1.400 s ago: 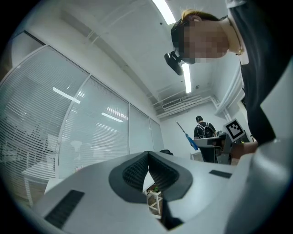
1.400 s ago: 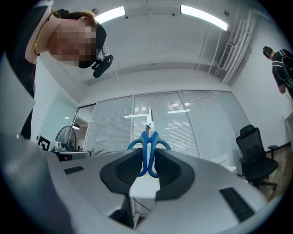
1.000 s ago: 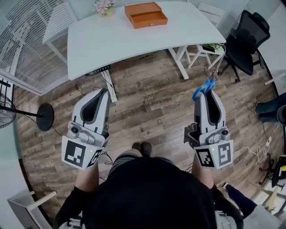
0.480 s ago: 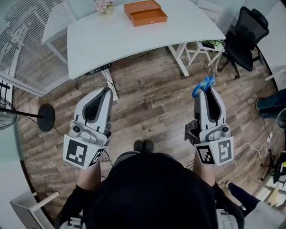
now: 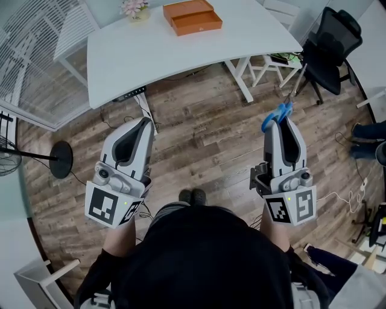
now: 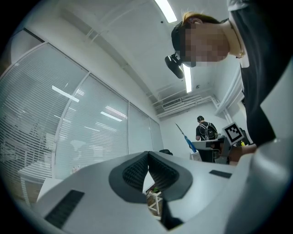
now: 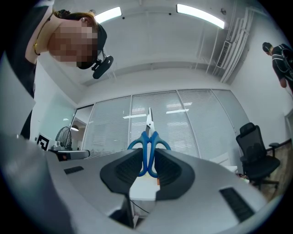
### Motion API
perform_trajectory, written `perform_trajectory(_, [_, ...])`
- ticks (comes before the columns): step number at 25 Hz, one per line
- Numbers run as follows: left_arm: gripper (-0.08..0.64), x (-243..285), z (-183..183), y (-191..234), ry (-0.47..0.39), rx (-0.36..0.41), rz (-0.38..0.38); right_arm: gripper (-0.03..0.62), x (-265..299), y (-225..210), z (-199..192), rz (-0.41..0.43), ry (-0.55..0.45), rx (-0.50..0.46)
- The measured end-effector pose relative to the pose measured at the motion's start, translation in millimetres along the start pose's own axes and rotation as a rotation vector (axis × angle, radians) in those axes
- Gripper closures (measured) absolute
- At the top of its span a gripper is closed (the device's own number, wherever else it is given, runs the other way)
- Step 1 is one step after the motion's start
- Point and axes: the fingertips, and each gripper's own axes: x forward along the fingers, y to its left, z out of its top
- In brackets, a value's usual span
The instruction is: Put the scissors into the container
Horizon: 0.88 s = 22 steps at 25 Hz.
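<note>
and here we are, the right gripper (image 5: 282,122) is clenched on the blue-handled scissors (image 5: 273,117), both pads pressing on the handle loops, blades poking out past the jaw tips toward the office chair (image 5: 333,45)

in the right gripper view the scissors (image 7: 147,137) stand upright between the dark ribbed pads of the right gripper (image 7: 147,159), blue loops squeezed together, the silver blade pointing up at the ceiling side of the picture

over to the left gripper (image 5: 144,123): its jaws are pressed together tip to tip and there is nothing between them; the left gripper view shows the left gripper (image 6: 148,156) with its two pads meeting in a point, and off to the right, small, the scissors (image 6: 187,138) sticking up from the other hand

both grippers are held out over the wooden floor (image 5: 205,133), side by side and well apart, each with its marker cube nearest the person, whose shoes (image 5: 192,197) show between them

the orange container (image 5: 192,17) sits on the white table (image 5: 181,51) at the top of the head view, open, in two orange parts lying just beside each other, with a small pot of flowers (image 5: 134,8) to its left; the scissors are well apart from it, out over the floor, off the table's right end
</note>
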Motion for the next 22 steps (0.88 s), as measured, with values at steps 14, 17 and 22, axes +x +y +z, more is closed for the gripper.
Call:
perform_trajectory(14, [0.548,9.9,-14.5,-8.7,0.025,-0.025,0.029,0.505,5.2,-17.6,-10.7,0.034,0.017,0.013])
perform_trajectory(17, [0.547,18.0,-15.3,-4.3,0.013,-0.016,0.017,0.505,12.6,-18.7,-13.6,0.036,0.017,0.005])
perform_trajectory(22, [0.547,40.7,-25.9,7.7,0.016,-0.021,-0.005,0.505,29.1,-28.1,-20.7,0.026,0.017,-0.006])
